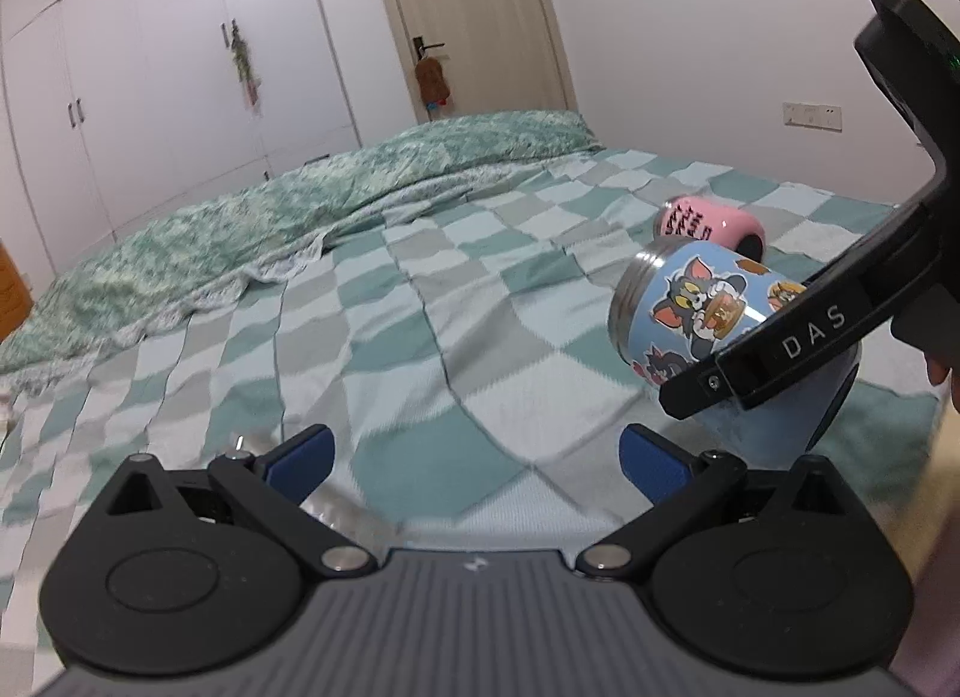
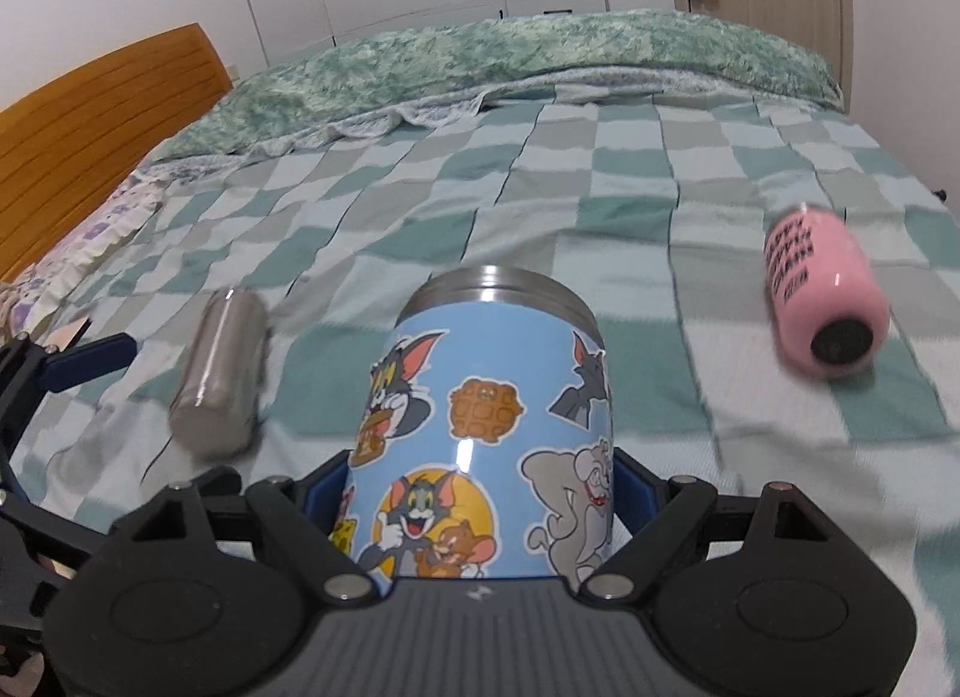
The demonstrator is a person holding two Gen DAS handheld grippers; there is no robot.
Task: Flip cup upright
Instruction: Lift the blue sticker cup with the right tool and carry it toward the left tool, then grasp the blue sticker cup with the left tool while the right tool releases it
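Observation:
A blue cartoon cup (image 2: 486, 433) with a steel rim is held between the blue pads of my right gripper (image 2: 480, 493), which is shut on it; the rim points away from the camera. In the left wrist view the same cup (image 1: 696, 313) is tilted, rim up-left, its base end on or near the bed, with the right gripper's black body across it. My left gripper (image 1: 477, 460) is open and empty, low over the checked bedspread (image 1: 420, 307), left of the cup.
A pink cup (image 2: 825, 298) lies on its side to the right; it also shows in the left wrist view (image 1: 711, 226). A steel cup (image 2: 219, 373) lies on its side to the left. A green quilt (image 2: 480, 54) is bunched at the far edge. A wooden headboard (image 2: 90, 126) stands at the left.

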